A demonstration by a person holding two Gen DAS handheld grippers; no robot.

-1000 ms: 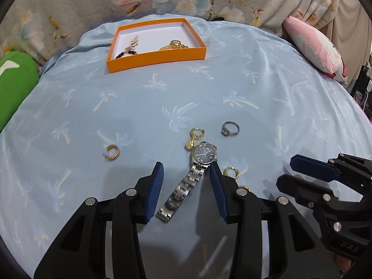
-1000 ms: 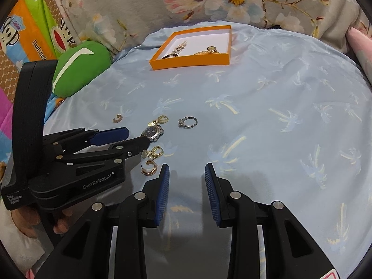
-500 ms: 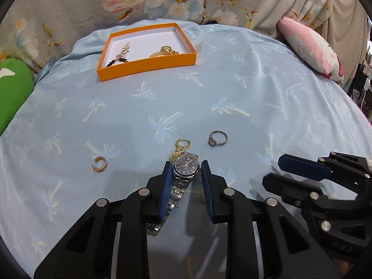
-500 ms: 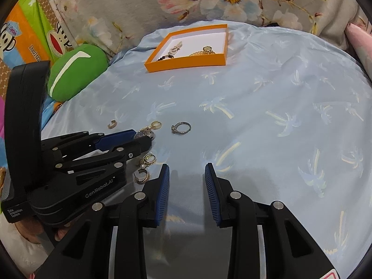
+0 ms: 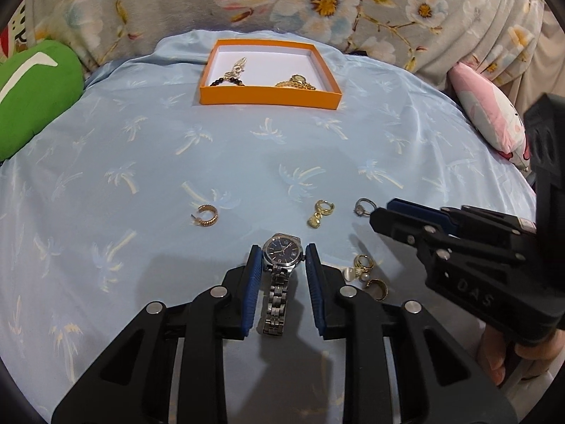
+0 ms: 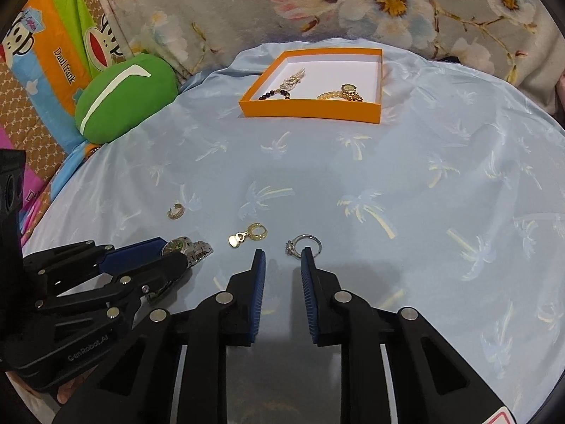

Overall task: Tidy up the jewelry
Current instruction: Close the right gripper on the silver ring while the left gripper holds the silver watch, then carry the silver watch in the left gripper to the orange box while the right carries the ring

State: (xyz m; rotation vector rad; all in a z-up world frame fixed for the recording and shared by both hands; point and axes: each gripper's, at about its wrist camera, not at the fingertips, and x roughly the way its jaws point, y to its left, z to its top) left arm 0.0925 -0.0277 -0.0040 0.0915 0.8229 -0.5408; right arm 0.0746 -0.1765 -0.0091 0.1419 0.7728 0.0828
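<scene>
A silver watch [image 5: 281, 251] with a dark blue dial sits between the blue pads of my left gripper [image 5: 282, 247], which is shut on its case; the metal strap trails back between the fingers. My right gripper [image 6: 282, 251] is closing with nothing between its pads. A silver ring [image 6: 303, 243] lies on the sheet just at the tip of its right finger. An orange box [image 5: 268, 97] at the far side holds a bead bracelet and a gold watch. A gold heart-charm earring [image 5: 320, 212] and a gold hoop [image 5: 207, 215] lie loose on the sheet.
Pearl earrings [image 5: 363, 265] and another gold hoop [image 5: 378, 288] lie beside my left gripper's right finger. A green cushion [image 5: 31, 95] is at the left edge and a pink pillow [image 5: 491, 120] at the right. Floral fabric rises behind the box.
My left gripper went from wide open around the watch to shut on its case. My right gripper moved forward to the silver ring and its jaws narrowed.
</scene>
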